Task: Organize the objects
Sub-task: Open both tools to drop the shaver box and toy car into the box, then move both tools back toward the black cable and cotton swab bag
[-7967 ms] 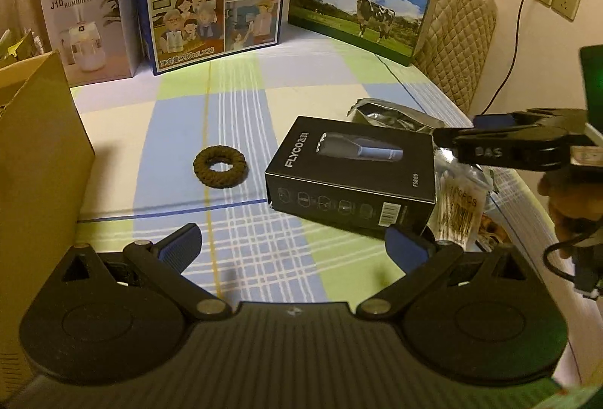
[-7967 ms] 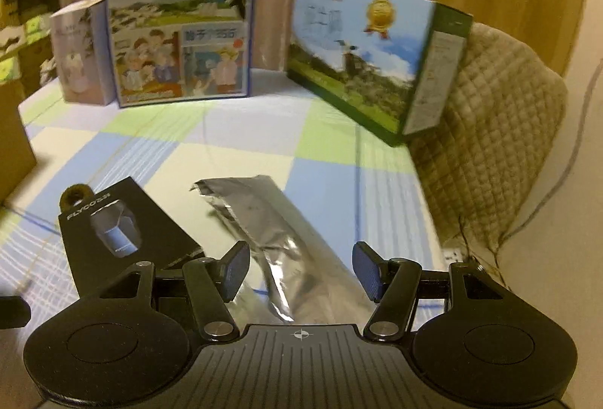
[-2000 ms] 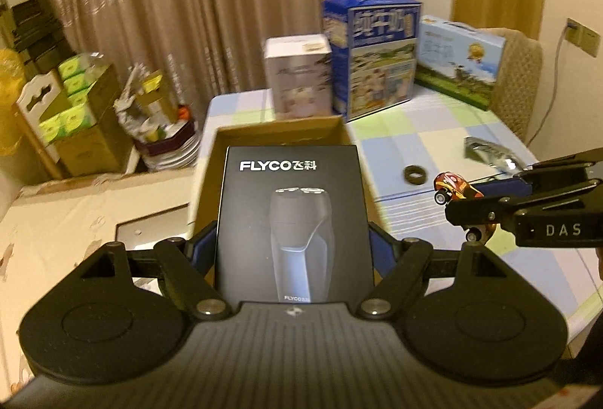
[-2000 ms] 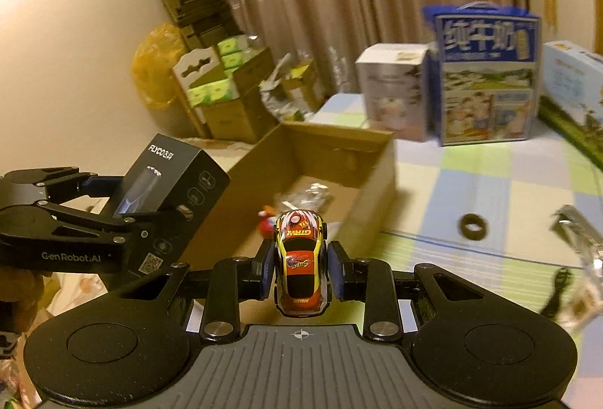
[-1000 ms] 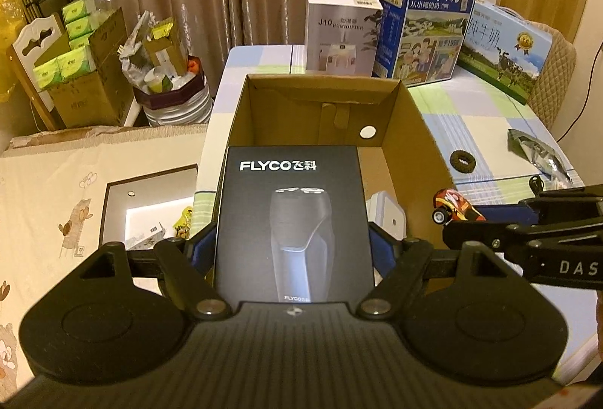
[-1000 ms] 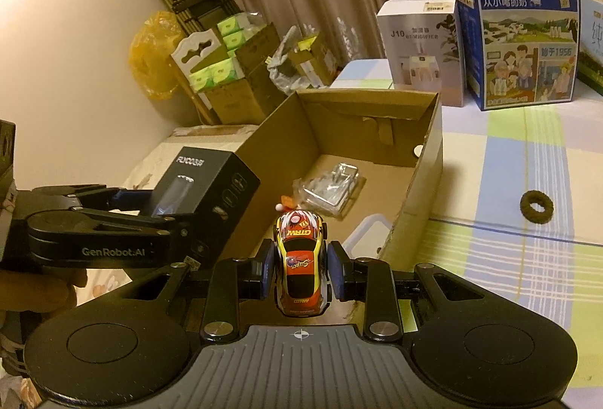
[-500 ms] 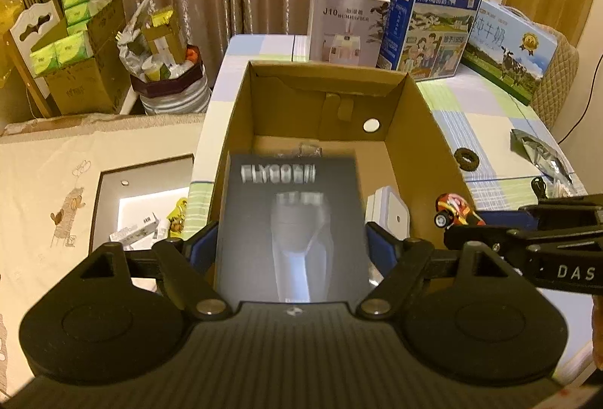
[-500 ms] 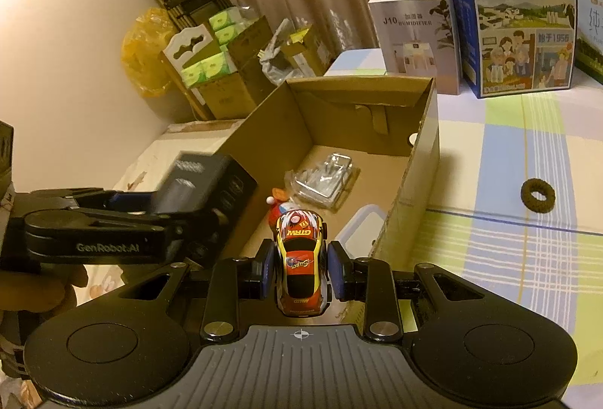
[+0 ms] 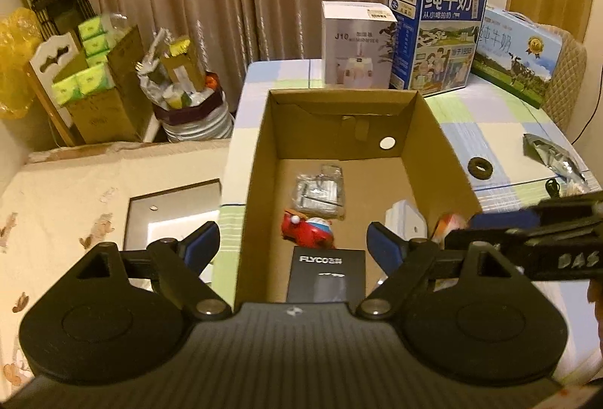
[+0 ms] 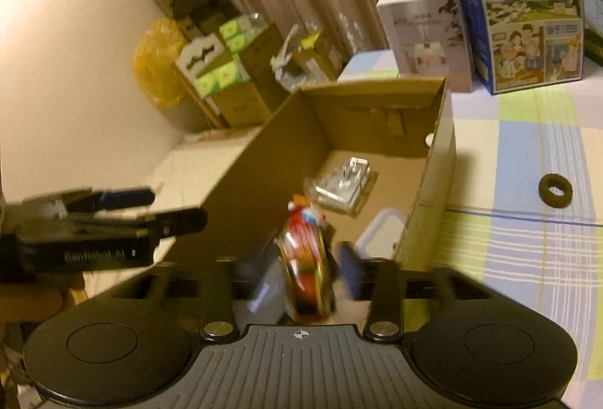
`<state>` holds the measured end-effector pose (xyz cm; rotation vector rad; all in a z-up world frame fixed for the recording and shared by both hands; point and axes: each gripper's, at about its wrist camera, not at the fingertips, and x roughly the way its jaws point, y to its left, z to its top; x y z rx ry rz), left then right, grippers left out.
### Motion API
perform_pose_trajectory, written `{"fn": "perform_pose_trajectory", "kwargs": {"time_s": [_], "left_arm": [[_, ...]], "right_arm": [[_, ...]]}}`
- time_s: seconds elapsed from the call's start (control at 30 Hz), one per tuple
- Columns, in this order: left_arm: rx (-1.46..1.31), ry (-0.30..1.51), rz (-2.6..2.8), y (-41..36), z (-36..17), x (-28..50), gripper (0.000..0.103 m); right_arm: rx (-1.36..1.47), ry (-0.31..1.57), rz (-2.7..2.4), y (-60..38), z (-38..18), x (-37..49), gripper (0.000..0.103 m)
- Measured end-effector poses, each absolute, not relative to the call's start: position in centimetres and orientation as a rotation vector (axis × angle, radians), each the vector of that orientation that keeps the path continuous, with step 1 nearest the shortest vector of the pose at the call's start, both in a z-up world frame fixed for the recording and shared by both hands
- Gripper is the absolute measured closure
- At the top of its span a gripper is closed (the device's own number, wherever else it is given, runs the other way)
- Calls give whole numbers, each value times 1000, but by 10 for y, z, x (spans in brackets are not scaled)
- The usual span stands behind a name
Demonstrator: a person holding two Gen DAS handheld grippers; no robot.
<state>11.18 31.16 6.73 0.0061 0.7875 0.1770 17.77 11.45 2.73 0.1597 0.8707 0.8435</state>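
Observation:
My left gripper (image 9: 292,245) hangs open and empty above the near end of the cardboard box (image 9: 339,96). The black FLYCO shaver box (image 9: 326,275) lies on the carton's floor below it. In the right wrist view my right gripper (image 10: 307,277) is over the carton's near right corner. Its fingers are parted a little. The red-and-yellow toy car (image 10: 305,258) sits blurred and tilted between them, and a gap shows beside the right pad (image 10: 350,267). The left wrist view shows the right gripper (image 9: 463,232) from the side, with the blurred car (image 9: 446,224) at its tip.
Inside the carton lie a red toy (image 9: 307,232), a clear packet (image 9: 320,190) and a white item (image 9: 407,220). A dark ring (image 9: 480,168) and a foil bag (image 9: 554,156) rest on the checked tablecloth. Milk cartons (image 9: 437,32) and a humidifier box (image 9: 356,43) stand behind.
My left gripper opened and the FLYCO box dropped into the carton. The right gripper's fingers have spread slightly, and the toy car has tipped and blurred.

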Motion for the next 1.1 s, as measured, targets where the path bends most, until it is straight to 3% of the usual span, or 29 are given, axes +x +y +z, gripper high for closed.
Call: {"fn": "perform_pose_trajectory", "kwargs": {"time_s": [0.03,0.47,1.1], "left_arm": [[5,784,178,312,69,110,21],[40,710,157,274,97,79,16],[23,640,-88,114,110,99,1]], "right_arm": [[180,856,839,112,30,177,40],[240,784,746,46,68,159,40],[306,722,390,-162,75,132,40]]}}
